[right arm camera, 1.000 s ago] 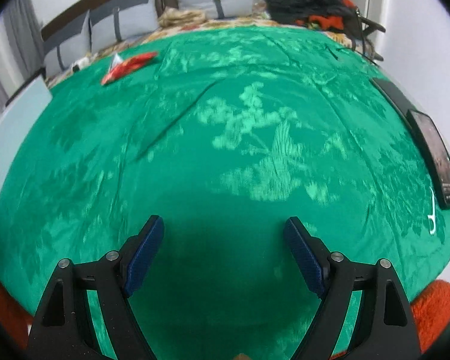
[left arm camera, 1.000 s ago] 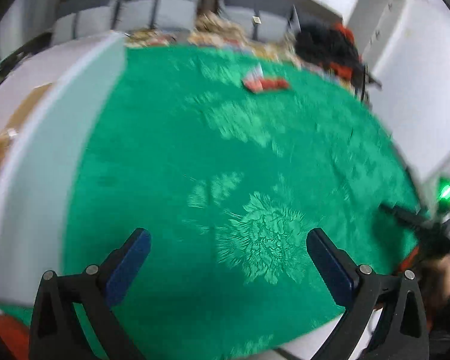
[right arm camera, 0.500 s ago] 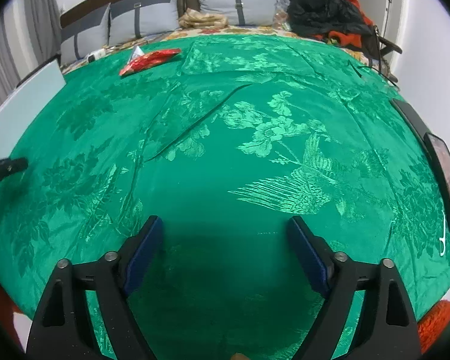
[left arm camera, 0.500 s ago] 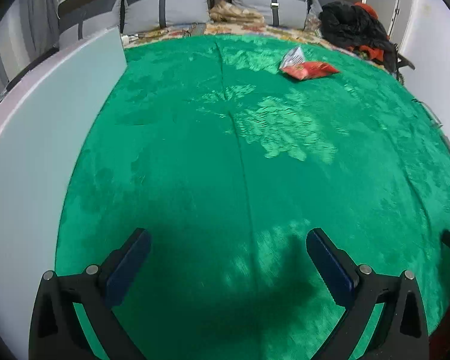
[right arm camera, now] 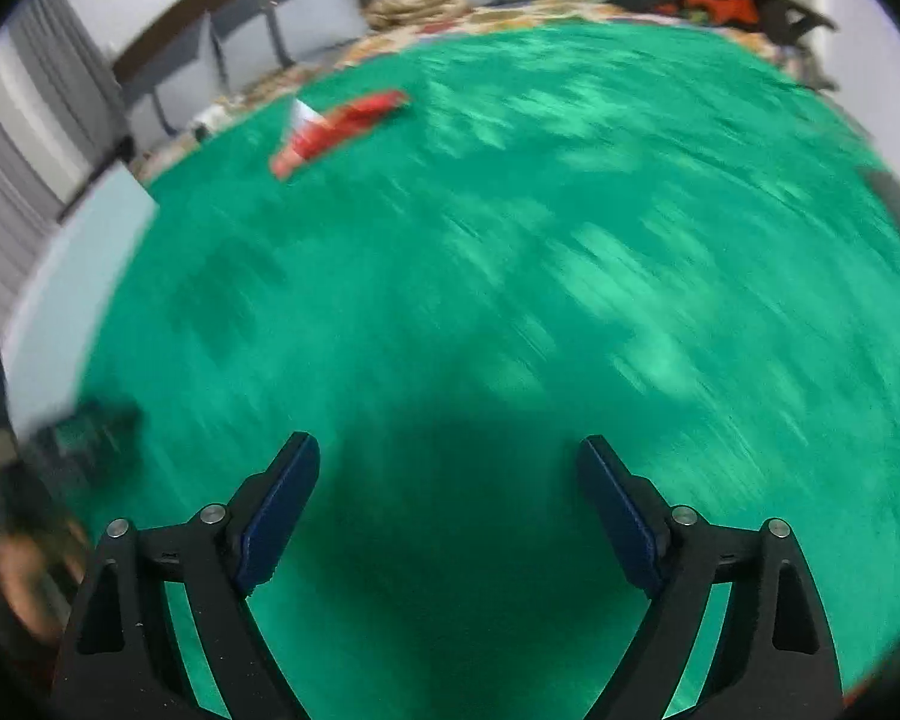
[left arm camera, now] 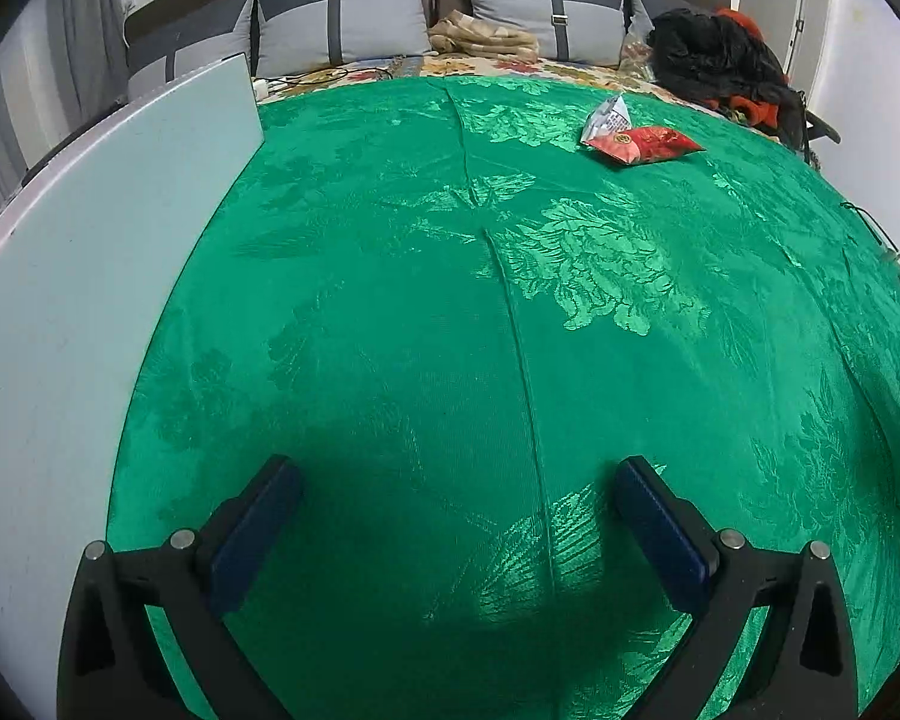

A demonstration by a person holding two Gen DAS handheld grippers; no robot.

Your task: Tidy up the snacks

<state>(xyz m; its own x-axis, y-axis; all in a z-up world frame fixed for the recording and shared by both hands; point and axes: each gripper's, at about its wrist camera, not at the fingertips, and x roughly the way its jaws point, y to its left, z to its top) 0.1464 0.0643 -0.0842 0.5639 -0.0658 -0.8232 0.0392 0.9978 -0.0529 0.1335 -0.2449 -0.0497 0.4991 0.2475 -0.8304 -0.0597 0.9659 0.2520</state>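
Far across the green bedspread (left arm camera: 450, 330) lie the red snack packets (left arm camera: 642, 141), so I hold my left gripper (left arm camera: 459, 516) and right gripper (right arm camera: 450, 504) spread empty, ready to reach.

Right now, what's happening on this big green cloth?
A person holds a pair of tongs in each hand over a green cloth. Both the left tongs and the right tongs are open and empty. The only snacks in sight, a red packet with a small white one beside it, lie untouched at the far side. The right view is blurred.
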